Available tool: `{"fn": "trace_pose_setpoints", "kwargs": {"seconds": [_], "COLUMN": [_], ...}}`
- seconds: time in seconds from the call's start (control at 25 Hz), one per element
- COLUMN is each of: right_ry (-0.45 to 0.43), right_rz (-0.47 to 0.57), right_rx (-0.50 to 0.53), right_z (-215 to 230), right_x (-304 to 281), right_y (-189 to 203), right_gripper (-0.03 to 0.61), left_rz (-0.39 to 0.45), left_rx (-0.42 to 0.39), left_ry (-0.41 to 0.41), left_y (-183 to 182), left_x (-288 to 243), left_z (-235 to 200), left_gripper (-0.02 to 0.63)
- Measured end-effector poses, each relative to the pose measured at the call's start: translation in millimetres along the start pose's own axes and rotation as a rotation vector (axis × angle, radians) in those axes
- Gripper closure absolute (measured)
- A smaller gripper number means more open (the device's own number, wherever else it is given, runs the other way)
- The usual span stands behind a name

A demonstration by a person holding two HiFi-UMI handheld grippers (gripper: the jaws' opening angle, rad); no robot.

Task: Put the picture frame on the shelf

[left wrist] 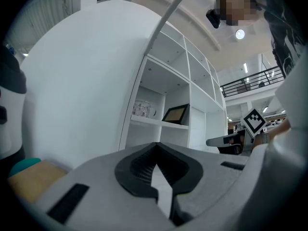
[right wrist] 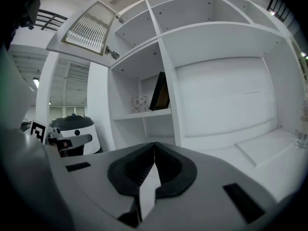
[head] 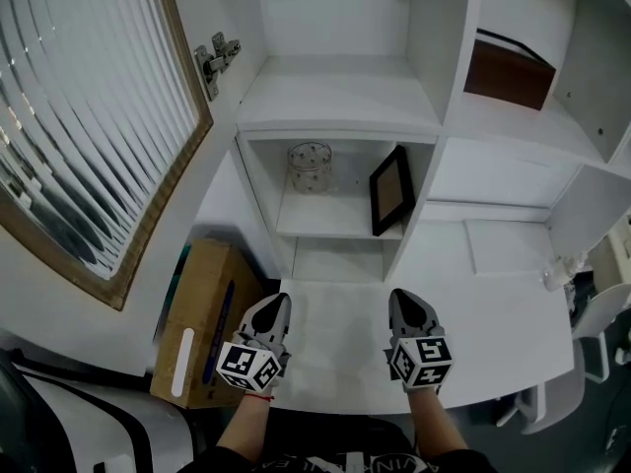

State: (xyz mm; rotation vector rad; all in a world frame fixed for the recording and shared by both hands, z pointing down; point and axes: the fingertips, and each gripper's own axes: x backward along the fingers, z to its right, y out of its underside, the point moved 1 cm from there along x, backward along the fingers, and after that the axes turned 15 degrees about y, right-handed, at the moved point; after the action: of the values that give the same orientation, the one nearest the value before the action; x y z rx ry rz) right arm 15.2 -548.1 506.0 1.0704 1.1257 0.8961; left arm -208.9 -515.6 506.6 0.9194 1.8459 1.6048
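We see a shelf unit point(head: 340, 97) that is plain white throughout. The picture frame point(head: 391, 189) has a black border around a tan-brown panel. The glass jar point(head: 310, 166) is clear with a faint speckled pattern. The cabinet door point(head: 89, 126) shows ribbed, striped glass in a light wood-brown surround. One box point(head: 508, 75) is dark brown; the cardboard box point(head: 202, 313) is tan with a blue band and a white strip. Our left gripper point(head: 276, 302) and right gripper point(head: 406, 300) are grey with black pads and carry black-and-white square markers.

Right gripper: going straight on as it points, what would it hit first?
Probably the shelf's upright divider, just below the picture frame; nothing stands before it, though depth is unclear.
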Motion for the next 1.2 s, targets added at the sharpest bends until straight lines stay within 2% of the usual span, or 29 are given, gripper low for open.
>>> {"fn": "trace_pose_setpoints", "kwargs": {"seconds": [0.52, 1.2], "right_ry": [-0.077, -0.095], "right_rz": [0.007, 0.000], "right_rx": [-0.011, 0.006], "right_z": [-12, -7], "right_x": [9, 15], "right_y": [8, 12], "right_gripper": [0.574, 0.574], "left_rz": [0.000, 0.009], "left_rx": [-0.010, -0.009], "left_ry": [-0.033, -0.037], "left_y": [-2, 1], "left_x": [16, 14], "left_z": [10, 19], "left_gripper": [0.609, 0.609]}}
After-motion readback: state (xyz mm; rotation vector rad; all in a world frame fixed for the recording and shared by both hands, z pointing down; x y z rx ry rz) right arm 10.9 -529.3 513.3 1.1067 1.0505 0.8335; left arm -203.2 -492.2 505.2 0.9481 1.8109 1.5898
